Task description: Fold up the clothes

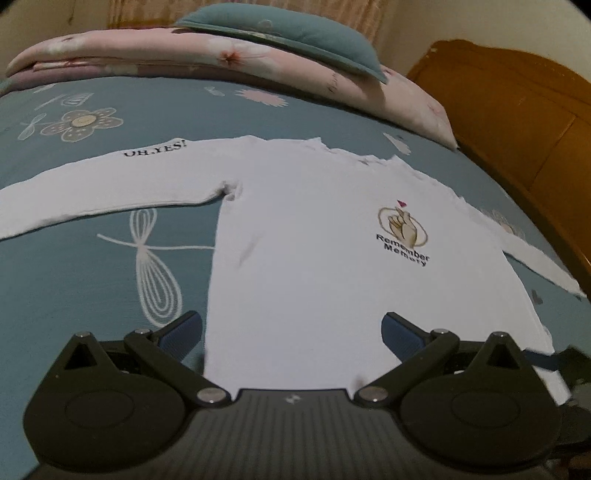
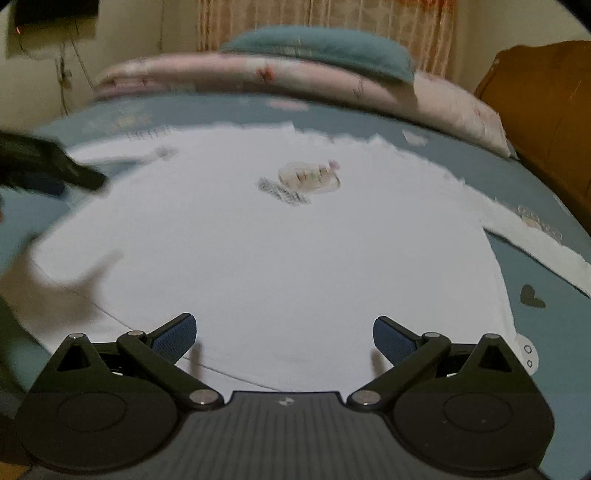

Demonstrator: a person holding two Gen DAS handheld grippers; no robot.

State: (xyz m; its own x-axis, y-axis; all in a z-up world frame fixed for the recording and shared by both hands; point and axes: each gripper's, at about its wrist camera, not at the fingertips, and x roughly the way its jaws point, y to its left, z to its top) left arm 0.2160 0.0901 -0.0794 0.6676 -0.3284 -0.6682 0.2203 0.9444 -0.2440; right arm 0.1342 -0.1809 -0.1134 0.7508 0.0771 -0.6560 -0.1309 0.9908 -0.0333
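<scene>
White long-sleeve shirt (image 1: 306,236) lies flat, front up, on the bed (image 1: 85,266), hem end toward me, neck toward the far side. Chest print (image 1: 404,230) reads "Remember Memory" under a hand graphic; in my right wrist view the print is smeared with blur. One sleeve (image 1: 110,184) stretches out to the left with "UH.YES!" on it, the other sleeve (image 1: 532,258) runs off to the right. My left gripper (image 1: 291,330) has its fingers spread wide, holding nothing, sitting over the shirt's near left edge: left finger (image 1: 183,332) is over the teal sheet, right finger (image 1: 402,332) over white cloth. My right gripper (image 2: 284,336) is also wide open and empty, both blue pads over the hem area of the shirt (image 2: 277,258). Can't tell if either touches the fabric. In the right view a dark blurred shape, probably my other gripper (image 2: 48,166), sits at the left edge over the shirt's side. Far end of the bed: folded pink floral quilt (image 1: 229,55) with a teal pillow (image 1: 295,33) on top. Wooden headboard (image 1: 517,110) on the right, curtain (image 2: 332,18) behind.
</scene>
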